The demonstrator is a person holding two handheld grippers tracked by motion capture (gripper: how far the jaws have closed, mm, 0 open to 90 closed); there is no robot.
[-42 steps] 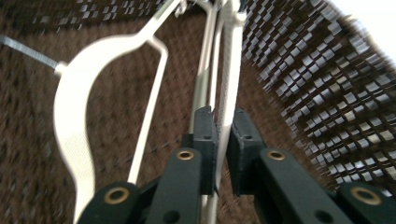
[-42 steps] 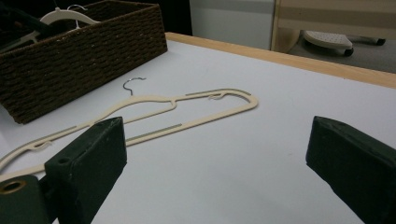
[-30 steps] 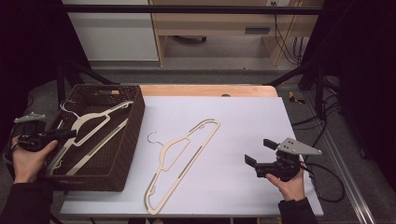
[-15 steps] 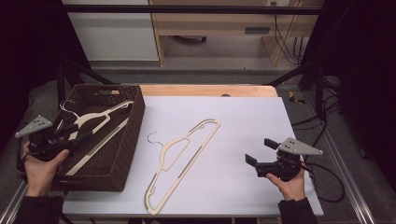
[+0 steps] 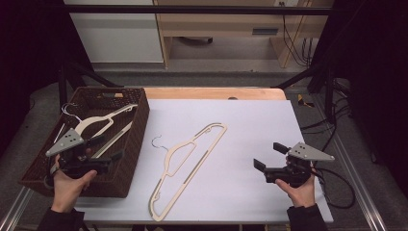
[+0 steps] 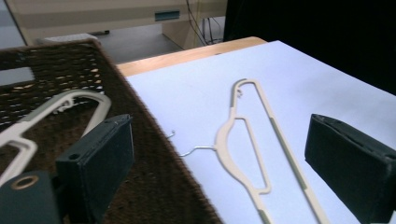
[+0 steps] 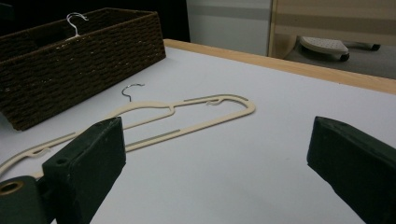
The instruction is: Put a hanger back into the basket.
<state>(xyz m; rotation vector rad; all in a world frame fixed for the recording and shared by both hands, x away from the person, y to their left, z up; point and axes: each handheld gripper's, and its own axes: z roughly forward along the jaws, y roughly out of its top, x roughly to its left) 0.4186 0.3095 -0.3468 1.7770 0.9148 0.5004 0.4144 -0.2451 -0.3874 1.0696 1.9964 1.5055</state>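
hanger on the table runs 7 to 1 o'clock, between the wide-open left gripper and the wide-open right gripper, nearer the left.

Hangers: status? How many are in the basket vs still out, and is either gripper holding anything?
Done: one cream hanger lies in the wicker basket. In hand: nothing. The left gripper sits open over the basket's near right corner; the right gripper is open above the white table. Left: the second hanger lies flat on the table, untouched, if it is meant for the basket too.
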